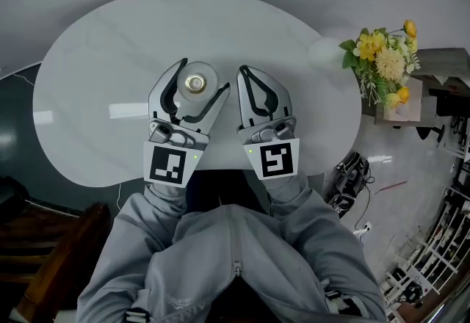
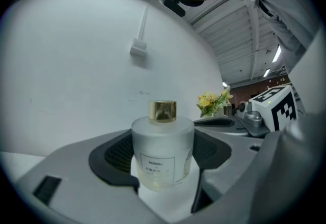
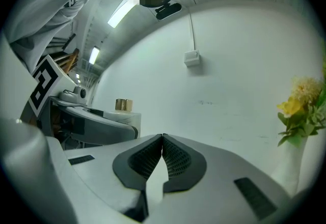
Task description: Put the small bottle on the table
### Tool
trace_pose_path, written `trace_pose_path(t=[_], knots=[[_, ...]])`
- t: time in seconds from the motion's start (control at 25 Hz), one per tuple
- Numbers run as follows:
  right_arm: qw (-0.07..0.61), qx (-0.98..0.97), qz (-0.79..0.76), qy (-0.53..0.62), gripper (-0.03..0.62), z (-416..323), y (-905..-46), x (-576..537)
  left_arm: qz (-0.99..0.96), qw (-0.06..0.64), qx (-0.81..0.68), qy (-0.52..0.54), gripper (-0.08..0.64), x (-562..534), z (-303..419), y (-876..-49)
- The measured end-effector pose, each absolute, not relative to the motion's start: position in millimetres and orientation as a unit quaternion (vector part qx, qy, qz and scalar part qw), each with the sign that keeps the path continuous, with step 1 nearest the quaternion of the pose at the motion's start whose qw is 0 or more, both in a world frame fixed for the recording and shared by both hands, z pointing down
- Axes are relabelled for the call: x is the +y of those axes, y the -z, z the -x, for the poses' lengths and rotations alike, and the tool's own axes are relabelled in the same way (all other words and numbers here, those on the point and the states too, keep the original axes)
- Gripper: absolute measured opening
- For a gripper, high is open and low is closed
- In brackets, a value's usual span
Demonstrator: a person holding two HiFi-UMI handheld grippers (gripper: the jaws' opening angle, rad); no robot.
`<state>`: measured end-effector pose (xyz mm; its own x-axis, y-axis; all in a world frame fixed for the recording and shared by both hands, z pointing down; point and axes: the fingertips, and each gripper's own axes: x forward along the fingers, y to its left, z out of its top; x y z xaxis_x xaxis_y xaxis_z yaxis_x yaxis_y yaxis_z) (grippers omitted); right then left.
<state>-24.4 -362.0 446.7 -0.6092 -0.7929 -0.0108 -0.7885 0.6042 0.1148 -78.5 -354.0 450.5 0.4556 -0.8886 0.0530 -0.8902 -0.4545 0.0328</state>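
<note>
While the left tool (image 1: pixel 203 76) pinches the bottle (image 1: pixel 195 84) over the white table (image 1: pixel 95 79), the right tool (image 1: pixel 244 73) is closed.

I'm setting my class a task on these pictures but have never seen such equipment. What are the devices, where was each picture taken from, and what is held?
No robot here: a person in grey sleeves holds a two-jaw hand-held gripper in each hand. One picture comes from a camera on the person's head, looking down; the other two from cameras riding on the grippers. The left hand-held gripper has its jaws closed on a small bottle of frosted glass with a gold cap, over a white table. Whether it touches the table I cannot tell. The right hand-held gripper is shut and empty. Yellow flowers stand by the table's right edge.
</note>
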Motion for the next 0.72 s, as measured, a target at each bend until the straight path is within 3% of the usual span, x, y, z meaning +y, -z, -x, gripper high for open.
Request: trace_pose_path(t=[0.72], knots=[[0.04, -0.897, -0.439, 0.016, 0.026, 25, -520, -362, -0.854, 0.059, -0.515, -0.046, 0.333, -357, 73, -538]])
